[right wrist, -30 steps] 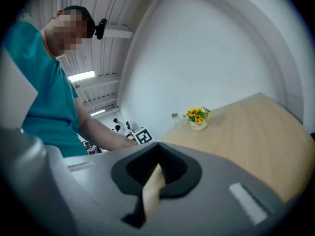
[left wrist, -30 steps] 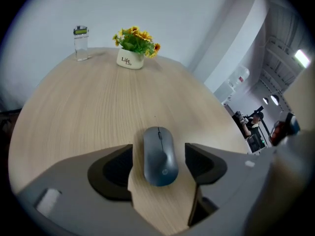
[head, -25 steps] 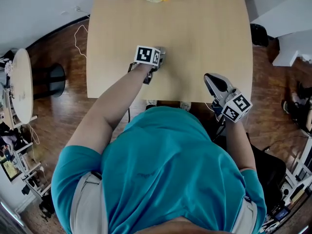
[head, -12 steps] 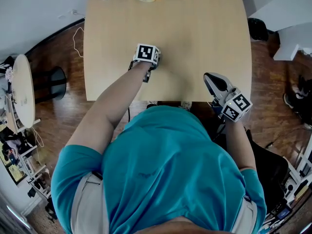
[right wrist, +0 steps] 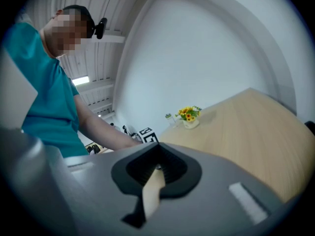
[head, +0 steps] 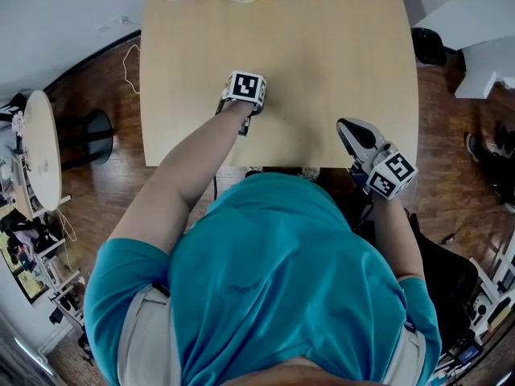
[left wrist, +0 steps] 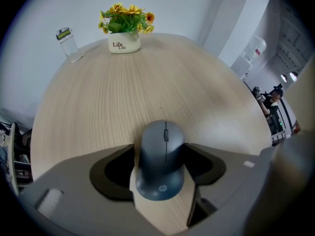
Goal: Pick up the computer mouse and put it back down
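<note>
Computer mouse — grey, flat on the table, on its near half | left gripper over it, fingers closing on its flanks, not yet clamped | right gripper by the table's near edge — fingers pressed together, empty | flower pot at the far end

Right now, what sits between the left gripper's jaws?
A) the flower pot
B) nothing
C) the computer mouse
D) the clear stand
C: the left gripper view shows the grey computer mouse lying on the table between the jaws of the left gripper, which are closing around it. The flower pot stands far off at the table's back edge.
</note>
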The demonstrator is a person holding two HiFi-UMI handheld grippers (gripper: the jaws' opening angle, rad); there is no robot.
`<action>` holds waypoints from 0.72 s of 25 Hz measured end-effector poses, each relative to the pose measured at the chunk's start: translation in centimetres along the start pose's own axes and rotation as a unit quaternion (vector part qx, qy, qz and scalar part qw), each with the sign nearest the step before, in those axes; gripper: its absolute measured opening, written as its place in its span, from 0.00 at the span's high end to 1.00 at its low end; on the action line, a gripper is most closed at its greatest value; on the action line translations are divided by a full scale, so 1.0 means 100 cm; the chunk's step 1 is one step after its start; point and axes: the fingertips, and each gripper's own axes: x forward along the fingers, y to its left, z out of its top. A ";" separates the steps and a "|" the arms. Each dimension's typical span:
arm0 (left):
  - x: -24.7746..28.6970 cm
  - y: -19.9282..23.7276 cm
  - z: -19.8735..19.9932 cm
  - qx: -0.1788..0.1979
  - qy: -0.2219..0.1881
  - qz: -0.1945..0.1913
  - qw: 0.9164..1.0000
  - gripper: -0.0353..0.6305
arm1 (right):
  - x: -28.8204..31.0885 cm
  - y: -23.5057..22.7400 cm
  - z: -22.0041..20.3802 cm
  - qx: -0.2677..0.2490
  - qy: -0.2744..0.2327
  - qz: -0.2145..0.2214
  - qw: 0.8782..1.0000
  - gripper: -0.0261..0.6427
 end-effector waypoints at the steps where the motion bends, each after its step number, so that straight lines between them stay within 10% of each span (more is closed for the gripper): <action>1: 0.000 0.003 -0.001 -0.003 0.002 0.002 1.000 0.54 | 0.000 0.000 0.000 0.001 0.000 0.000 1.000 0.96; 18: -0.022 -0.007 0.010 0.009 -0.068 -0.061 0.996 0.52 | 0.003 0.005 0.004 -0.004 -0.002 0.003 1.000 0.96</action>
